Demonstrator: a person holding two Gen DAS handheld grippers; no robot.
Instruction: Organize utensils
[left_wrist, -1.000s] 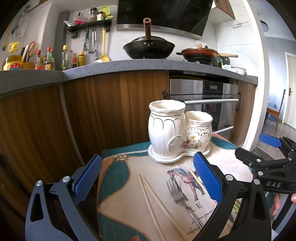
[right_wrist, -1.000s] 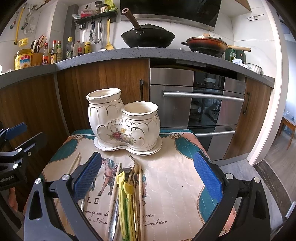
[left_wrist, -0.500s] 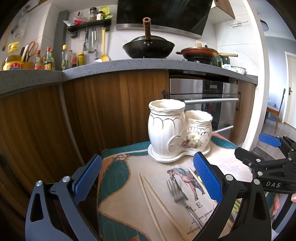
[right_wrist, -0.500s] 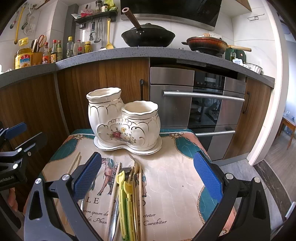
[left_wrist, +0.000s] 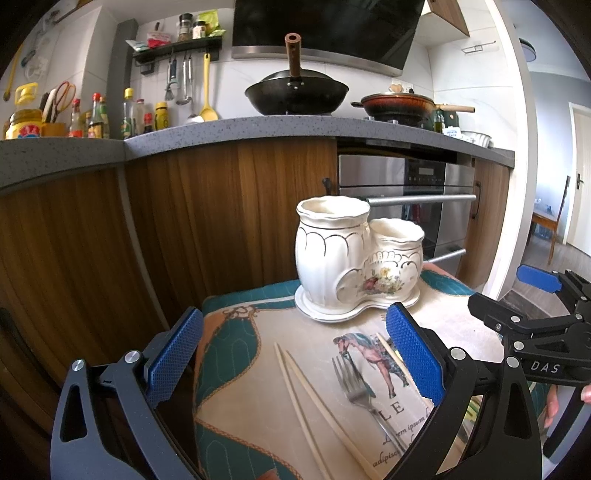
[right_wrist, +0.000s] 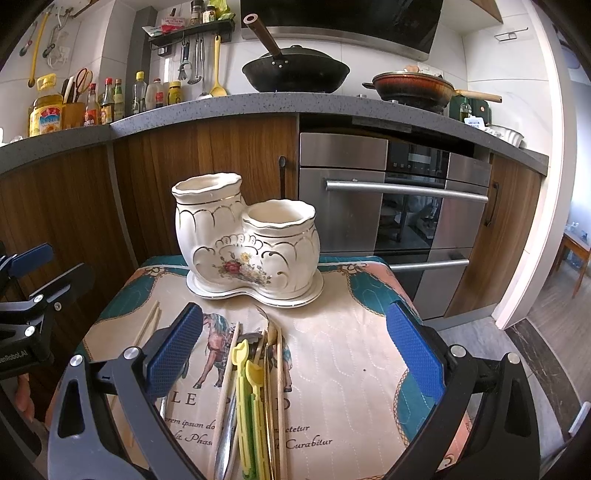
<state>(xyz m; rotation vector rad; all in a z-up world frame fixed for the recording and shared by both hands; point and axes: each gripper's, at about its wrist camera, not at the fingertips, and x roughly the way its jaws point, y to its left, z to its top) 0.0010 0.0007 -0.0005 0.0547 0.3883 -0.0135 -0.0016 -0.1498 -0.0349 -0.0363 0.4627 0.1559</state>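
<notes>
both claws (left_wrist: 293, 360) (right_wrist: 293, 354) hanging wide open and empty, one two-cup holder (right_wrist: 246, 238) sitting mid-frame, two loose chopsticks (left_wrist: 314, 402), one fork (left_wrist: 356, 387) lying lower center

Left gripper (left_wrist: 293, 356): jaws spread wide, nothing between the blue pads (left_wrist: 173, 360), level and pointing forward. Right gripper (right_wrist: 293, 354): same, wide apart and empty, pads (right_wrist: 415, 356) clear. Both side by side, apart. Fingertips of a hand (left_wrist: 585, 393) show behind right gripper.
</notes>
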